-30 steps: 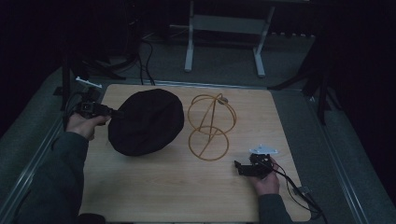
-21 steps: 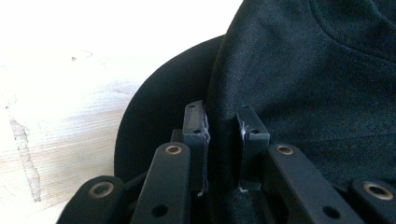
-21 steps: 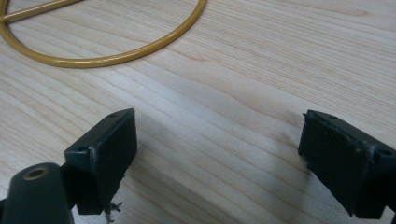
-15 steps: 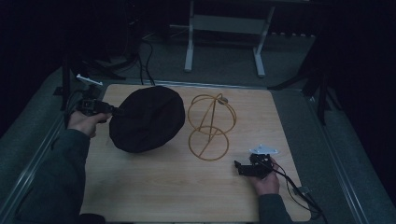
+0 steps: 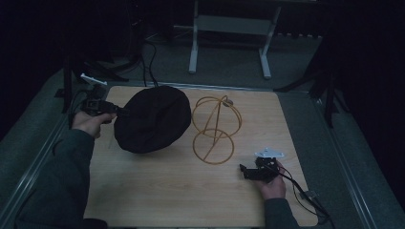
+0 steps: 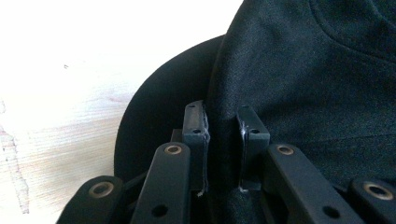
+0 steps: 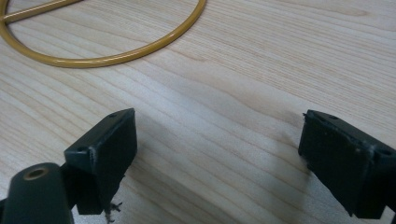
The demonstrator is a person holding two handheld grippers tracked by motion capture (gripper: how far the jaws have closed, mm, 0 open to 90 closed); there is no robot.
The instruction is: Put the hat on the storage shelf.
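Black hat [image 5: 152, 119] at bench [image 5: 157, 191] 10 o'clock, brim pinched tight in left claw [image 5: 125, 112], hand level at 9. Right claw [image 5: 243, 171] spread wide, empty, resting low at 4, near gold wire stand [image 5: 215, 129].

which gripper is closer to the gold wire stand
Right. The right gripper rests on the table just below and right of the gold wire stand, jaws open toward its base ring. The left gripper is farther off, clamping the black hat.

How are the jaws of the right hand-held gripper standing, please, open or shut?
Open: the right hand-held gripper shows its jaws wide apart with bare table between them.
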